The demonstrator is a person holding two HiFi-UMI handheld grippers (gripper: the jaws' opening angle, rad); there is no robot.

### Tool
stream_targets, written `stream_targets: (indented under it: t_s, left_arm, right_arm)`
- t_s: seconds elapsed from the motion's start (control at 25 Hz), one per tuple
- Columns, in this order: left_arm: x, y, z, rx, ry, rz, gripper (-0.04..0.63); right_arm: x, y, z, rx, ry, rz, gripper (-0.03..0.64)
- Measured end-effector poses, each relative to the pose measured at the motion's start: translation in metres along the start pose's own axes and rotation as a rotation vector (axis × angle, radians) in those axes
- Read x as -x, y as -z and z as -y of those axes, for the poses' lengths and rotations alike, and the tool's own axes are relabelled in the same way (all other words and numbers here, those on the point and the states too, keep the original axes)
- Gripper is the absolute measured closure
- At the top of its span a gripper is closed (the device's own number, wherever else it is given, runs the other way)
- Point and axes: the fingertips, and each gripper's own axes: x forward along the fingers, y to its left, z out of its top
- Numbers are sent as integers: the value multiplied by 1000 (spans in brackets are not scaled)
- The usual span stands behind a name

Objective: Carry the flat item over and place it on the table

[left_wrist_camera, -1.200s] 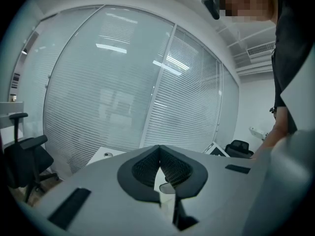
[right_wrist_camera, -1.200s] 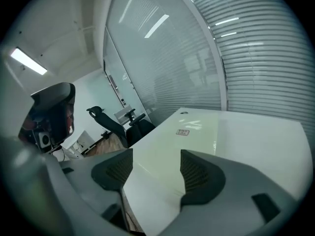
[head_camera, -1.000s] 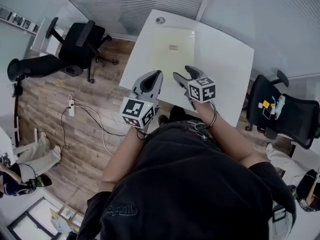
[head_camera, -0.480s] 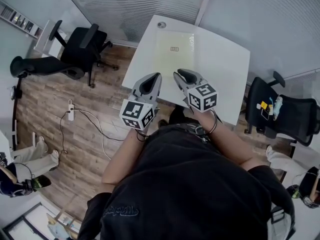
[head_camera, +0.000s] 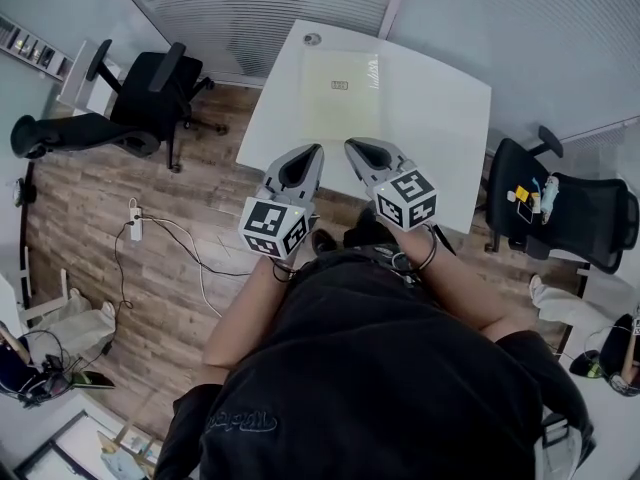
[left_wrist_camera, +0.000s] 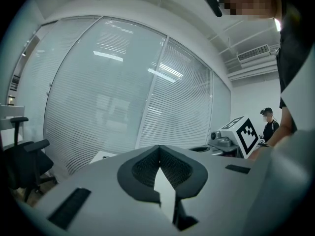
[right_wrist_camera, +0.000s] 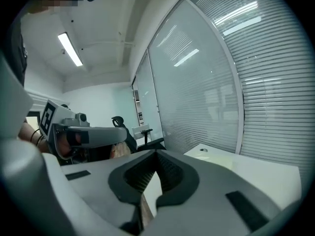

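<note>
A flat pale sheet (head_camera: 340,80) with a small label lies on the white table (head_camera: 440,138), toward its far side. Neither gripper touches it. My left gripper (head_camera: 305,156) hangs over the table's near edge, jaws shut and empty; in the left gripper view its pads (left_wrist_camera: 158,157) meet at the tip. My right gripper (head_camera: 361,149) is beside it over the near edge, also shut on nothing, and its pads (right_wrist_camera: 156,157) meet. Each gripper appears in the other's view: the right gripper's marker cube (left_wrist_camera: 244,132) and the left gripper (right_wrist_camera: 86,134).
Black office chairs stand left of the table (head_camera: 150,83) and right of it (head_camera: 565,208). A power strip with a cable (head_camera: 133,220) lies on the wooden floor. Blinds behind a glass wall (head_camera: 260,8) run behind the table. A person (left_wrist_camera: 268,123) stands far off.
My right gripper's jaws have gone from open to shut, with nothing between them. The table has slid up and away in the head view. The left gripper has stayed shut.
</note>
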Motion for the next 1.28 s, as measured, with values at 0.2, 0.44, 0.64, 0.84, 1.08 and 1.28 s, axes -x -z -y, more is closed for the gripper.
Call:
stream_targets:
  t_s: [0.2, 0.44, 0.64, 0.84, 1.08, 1.28]
  left_arm:
    - [-4, 0, 10, -5, 17, 2, 581]
    - [-19, 2, 27, -8, 16, -8, 581]
    - [-25, 5, 52, -26, -3, -13, 581]
    - [-35, 10, 85, -54, -8, -19, 581]
    - [-37, 12, 125, -105, -17, -12, 581]
    - [-34, 17, 155, -105, -39, -2, 581]
  right_arm:
    - [10, -7, -2, 42, -15, 13, 595]
    - [29, -14, 14, 62, -21, 30, 595]
    - [57, -13, 23, 59, -31, 37, 595]
    - [84, -4, 33, 71, -39, 39, 595]
    - [118, 1, 39, 92, -52, 59, 595]
    - [151, 9, 39, 92, -68, 74, 595]
